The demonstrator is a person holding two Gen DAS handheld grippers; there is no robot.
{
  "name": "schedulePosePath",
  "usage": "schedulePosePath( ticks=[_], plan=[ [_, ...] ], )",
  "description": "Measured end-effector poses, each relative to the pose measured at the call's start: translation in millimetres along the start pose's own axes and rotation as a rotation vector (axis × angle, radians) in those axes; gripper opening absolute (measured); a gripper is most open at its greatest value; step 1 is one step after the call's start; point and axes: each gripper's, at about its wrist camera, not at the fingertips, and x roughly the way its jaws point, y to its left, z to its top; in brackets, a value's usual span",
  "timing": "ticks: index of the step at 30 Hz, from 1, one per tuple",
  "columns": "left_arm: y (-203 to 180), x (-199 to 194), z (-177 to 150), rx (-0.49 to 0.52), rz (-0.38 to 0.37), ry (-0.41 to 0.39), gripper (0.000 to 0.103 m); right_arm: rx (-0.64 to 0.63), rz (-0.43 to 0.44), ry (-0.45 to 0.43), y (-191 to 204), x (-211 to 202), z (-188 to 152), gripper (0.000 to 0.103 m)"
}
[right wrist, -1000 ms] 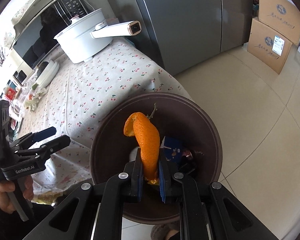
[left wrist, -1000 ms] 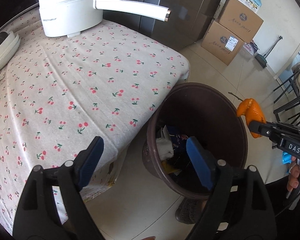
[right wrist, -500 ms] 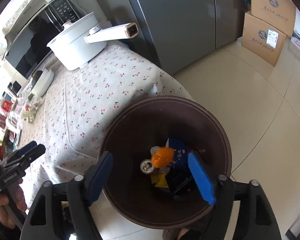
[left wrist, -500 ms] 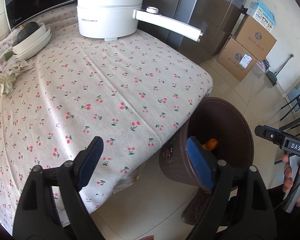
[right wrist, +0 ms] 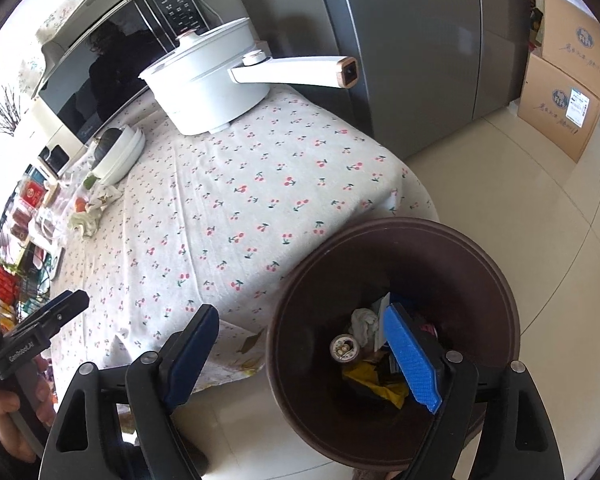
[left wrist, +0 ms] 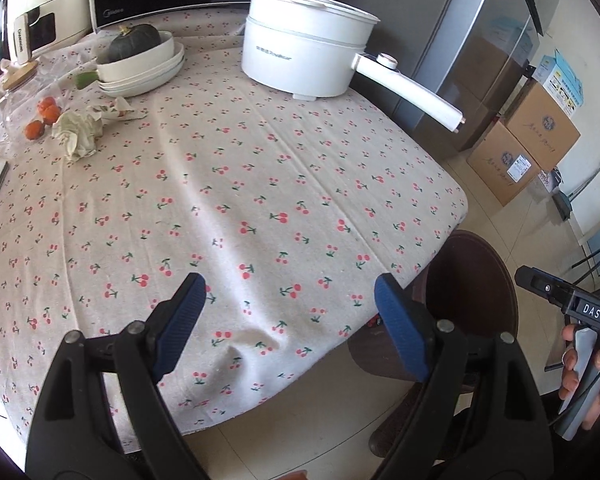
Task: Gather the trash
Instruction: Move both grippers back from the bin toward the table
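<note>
Dropped: orange peel, now binned. Both grippers, left [left wrist: 288, 320] "GenRobot.AI", right [right wrist: 300, 354] "DAS", released over bin [right wrist: 496, 280].

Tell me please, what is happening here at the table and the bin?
A person is clearing trash with a gripper in each hand. Both the left gripper and the right gripper are open and empty. The right one hangs by the brown bin, which already holds scraps. The left one faces the table, where crumpled paper lies at the far side.
</note>
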Motion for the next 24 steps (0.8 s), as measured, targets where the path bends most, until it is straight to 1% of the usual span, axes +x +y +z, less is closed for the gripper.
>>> schedulePosePath(
  ticks=[5,7,10,17,24],
  plan=[
    [29,-13,-1,-0.053,0.034,-0.033,0.087,-0.041,0.019,0.007,32,6,7,0.087],
    [40,-18,-1,-0.072,0.052,-0.047,0.092,-0.063,0.032,0.009,47,9,10,0.087],
    [57,-26,-1,-0.108,0.078,-0.067,0.096,-0.100,0.051,0.011,72,14,14,0.087],
    [98,-35,-1,-0.195,0.129,-0.079,0.097,-0.190,0.082,0.021,131,30,21,0.089],
    [139,-41,3,-0.266,0.178,-0.082,0.097,-0.281,0.085,0.037,181,49,22,0.090]
  ],
)
